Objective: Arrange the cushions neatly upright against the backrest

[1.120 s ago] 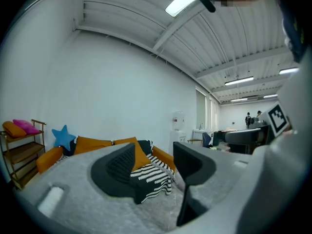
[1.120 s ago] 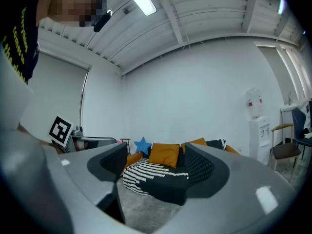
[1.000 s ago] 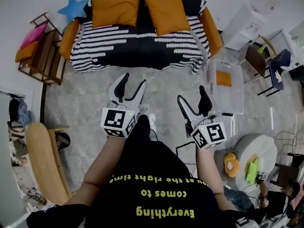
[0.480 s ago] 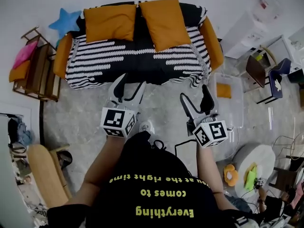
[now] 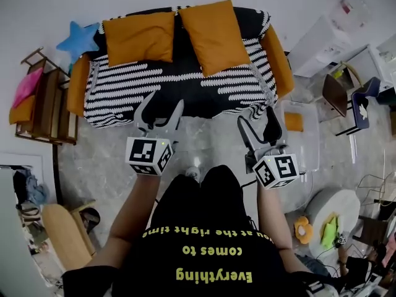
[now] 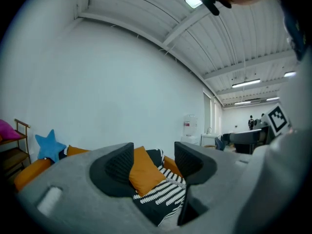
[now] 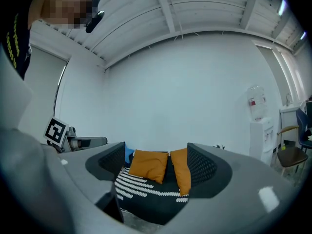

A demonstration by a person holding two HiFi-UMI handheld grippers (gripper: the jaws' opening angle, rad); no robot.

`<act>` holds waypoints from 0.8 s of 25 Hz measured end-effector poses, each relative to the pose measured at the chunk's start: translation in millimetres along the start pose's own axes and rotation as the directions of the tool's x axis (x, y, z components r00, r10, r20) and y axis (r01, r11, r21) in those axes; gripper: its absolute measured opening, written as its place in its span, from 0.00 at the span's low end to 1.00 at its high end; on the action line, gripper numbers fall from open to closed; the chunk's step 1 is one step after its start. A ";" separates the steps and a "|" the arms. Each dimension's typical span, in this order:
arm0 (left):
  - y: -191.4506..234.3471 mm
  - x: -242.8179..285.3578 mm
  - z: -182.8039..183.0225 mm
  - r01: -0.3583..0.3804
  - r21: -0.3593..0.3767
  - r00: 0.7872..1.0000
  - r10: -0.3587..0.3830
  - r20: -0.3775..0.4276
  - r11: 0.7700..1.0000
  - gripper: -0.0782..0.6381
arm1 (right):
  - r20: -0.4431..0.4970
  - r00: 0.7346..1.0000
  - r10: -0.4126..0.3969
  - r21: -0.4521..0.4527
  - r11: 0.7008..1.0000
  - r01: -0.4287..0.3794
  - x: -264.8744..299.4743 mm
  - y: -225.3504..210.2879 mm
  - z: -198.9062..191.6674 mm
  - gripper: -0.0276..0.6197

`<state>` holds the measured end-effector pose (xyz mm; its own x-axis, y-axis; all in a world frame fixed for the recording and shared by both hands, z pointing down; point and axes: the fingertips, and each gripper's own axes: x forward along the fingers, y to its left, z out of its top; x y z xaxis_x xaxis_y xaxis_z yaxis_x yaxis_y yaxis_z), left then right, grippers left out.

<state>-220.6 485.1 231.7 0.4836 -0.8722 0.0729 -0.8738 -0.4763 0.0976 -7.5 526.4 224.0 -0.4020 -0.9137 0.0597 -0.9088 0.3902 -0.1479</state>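
Two orange cushions lean against the backrest of a black-and-white striped sofa [image 5: 179, 85]. The left cushion [image 5: 138, 38] stands roughly square; the right cushion [image 5: 215, 28] is tilted, its lower end out on the seat. My left gripper [image 5: 159, 107] hovers open and empty just in front of the sofa's front edge. My right gripper [image 5: 258, 124] is open and empty too, near the sofa's front right corner. Both cushions show far off between the jaws in the right gripper view, the left cushion [image 7: 146, 164] and the right cushion [image 7: 182, 170]. The left gripper view shows the right cushion [image 6: 146, 170].
A blue star pillow [image 5: 78, 39] sits at the sofa's left end. A wooden rack [image 5: 43, 104] with pink and orange cushions stands to the left. A clear plastic bin [image 5: 300, 135], chairs [image 5: 349, 94] and a round white table [image 5: 331, 212] stand to the right. A cable lies on the floor.
Both grippers have moved forward towards the sofa, which now sits closer and larger in the head view. Their jaws look the same, and the cushions have not moved.
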 end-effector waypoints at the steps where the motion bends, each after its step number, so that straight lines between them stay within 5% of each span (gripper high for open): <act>1: 2.1 4.2 -0.6 -0.002 -0.003 1.000 0.002 -0.003 1.000 0.47 | 0.001 1.000 -0.003 -0.004 1.000 0.003 4.2 -3.6 0.8 0.65; 10: 28.1 71.3 -5.9 -0.054 -0.010 0.998 0.054 -0.025 0.998 0.47 | 0.004 1.000 0.008 0.019 1.000 -0.008 74.8 -54.1 -0.2 0.64; 20: 56.3 199.7 15.9 -0.152 0.027 0.988 0.153 -0.012 0.988 0.47 | -0.012 0.990 0.142 0.002 0.990 -0.142 190.8 -146.8 28.0 0.64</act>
<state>-174.0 282.3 235.9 0.3450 -0.9333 0.0992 -0.9384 -0.3407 0.0587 52.3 291.6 229.5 -0.5286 -0.8474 0.0494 -0.8421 0.5161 -0.1566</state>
